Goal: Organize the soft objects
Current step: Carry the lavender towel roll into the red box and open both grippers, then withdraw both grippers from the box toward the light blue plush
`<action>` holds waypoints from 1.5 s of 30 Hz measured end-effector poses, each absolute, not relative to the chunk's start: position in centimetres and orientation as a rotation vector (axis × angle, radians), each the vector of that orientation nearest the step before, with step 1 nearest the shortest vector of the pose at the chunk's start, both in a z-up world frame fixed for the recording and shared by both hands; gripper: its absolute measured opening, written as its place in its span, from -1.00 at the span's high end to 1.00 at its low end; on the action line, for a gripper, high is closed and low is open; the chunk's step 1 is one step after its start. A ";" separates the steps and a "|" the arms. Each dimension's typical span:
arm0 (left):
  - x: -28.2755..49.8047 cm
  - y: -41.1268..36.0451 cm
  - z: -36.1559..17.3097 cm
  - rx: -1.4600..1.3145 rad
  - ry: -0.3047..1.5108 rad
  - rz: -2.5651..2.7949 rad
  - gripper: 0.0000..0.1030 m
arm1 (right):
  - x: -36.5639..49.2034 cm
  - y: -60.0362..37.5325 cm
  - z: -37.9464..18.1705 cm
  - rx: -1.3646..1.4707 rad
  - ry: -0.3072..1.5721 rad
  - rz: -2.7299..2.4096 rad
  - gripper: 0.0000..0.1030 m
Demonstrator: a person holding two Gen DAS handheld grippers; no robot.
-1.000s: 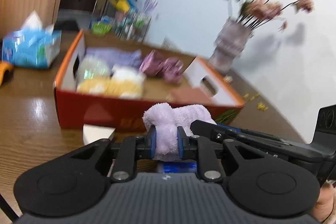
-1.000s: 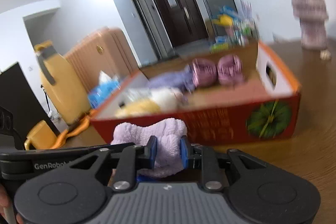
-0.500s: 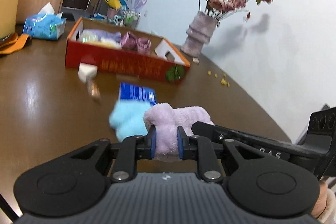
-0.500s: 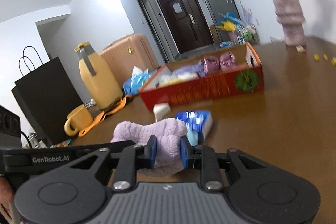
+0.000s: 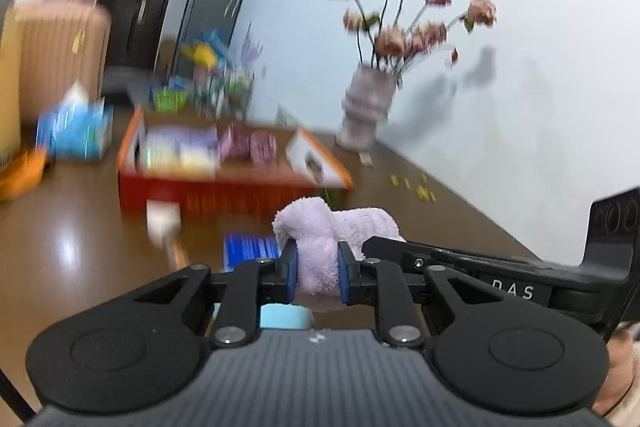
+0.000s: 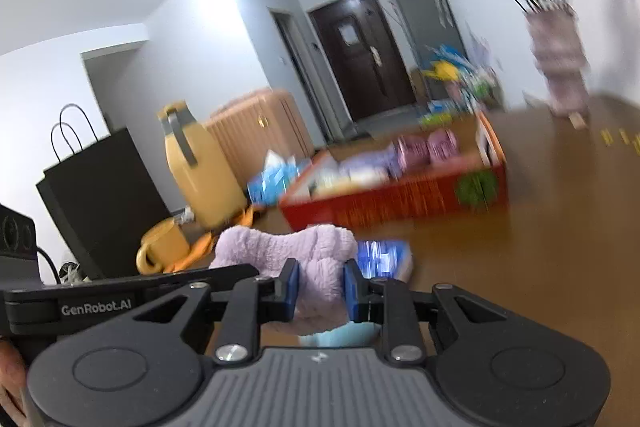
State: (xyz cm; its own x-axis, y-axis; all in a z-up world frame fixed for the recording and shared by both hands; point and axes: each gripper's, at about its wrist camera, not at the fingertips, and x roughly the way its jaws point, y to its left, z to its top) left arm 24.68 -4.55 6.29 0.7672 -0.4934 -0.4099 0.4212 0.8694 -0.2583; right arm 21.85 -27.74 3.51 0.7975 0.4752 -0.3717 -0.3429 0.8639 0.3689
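A fluffy lilac cloth (image 5: 320,227) hangs above the brown table, pinched at two places. My left gripper (image 5: 317,269) is shut on one fold of it. My right gripper (image 6: 320,291) is shut on the lilac cloth (image 6: 280,251) too, and the two tools sit side by side. Beyond them stands a red cardboard box (image 5: 240,193) holding lilac, pink and yellow soft things; the right wrist view also shows the box (image 6: 380,207). A light blue cloth (image 5: 282,317) lies on the table under the grippers, mostly hidden.
A blue packet (image 5: 250,249) and a white block (image 5: 162,221) lie between me and the box. A vase of flowers (image 5: 366,115) stands by the wall at right. Left of the box are a tissue pack (image 6: 272,175), a yellow jug (image 6: 200,167) and a mug (image 6: 160,247).
Both grippers pulled back from the red box with the lilac cloth, then the box drew somewhat nearer again. The grip on the cloth stayed the same.
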 end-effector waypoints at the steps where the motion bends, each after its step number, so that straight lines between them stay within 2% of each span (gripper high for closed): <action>1: 26.4 -4.6 7.0 -0.140 0.476 -0.483 0.62 | 23.5 -27.7 4.3 0.282 0.464 0.457 0.56; 7: 39.4 -5.9 9.2 -0.079 0.495 -0.415 0.62 | 37.8 -27.6 6.5 0.308 0.513 0.497 0.57; 12: 48.6 -7.8 5.3 -0.046 0.641 -0.351 0.62 | 49.5 -27.2 3.1 0.333 0.696 0.483 0.57; 16: 50.9 -9.3 1.9 -0.005 0.726 -0.396 0.63 | 53.6 -27.3 -0.8 0.297 0.862 0.435 0.56; 22: 52.3 -9.4 -0.9 0.014 0.786 -0.412 0.60 | 52.9 -26.7 -1.4 0.122 0.841 0.319 0.57; 26: 52.1 -9.2 -0.6 0.025 0.788 -0.414 0.52 | 53.0 -26.3 -1.5 0.132 0.855 0.320 0.56; 28: 51.8 -8.5 0.4 0.011 0.786 -0.413 0.35 | 53.1 -26.2 -1.1 0.163 0.871 0.324 0.48; 30: 50.5 -7.5 2.7 -0.001 0.728 -0.398 -0.23 | 52.8 -26.7 -0.2 0.177 0.873 0.332 0.41; 39: 42.1 -2.8 14.9 0.036 0.463 -0.284 -0.28 | 45.2 -29.4 12.9 0.074 0.605 0.247 0.17; 45: 37.1 -2.0 17.5 0.036 0.403 -0.254 -0.33 | 39.4 -31.3 17.8 0.048 0.494 0.190 0.02</action>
State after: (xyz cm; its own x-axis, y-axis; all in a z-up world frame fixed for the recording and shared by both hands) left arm 37.12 -2.04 17.54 0.8887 -0.2370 -0.3926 0.2513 0.9678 -0.0154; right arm 39.39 -31.29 17.78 0.8630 0.1927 -0.4669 -0.1697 0.9813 0.0912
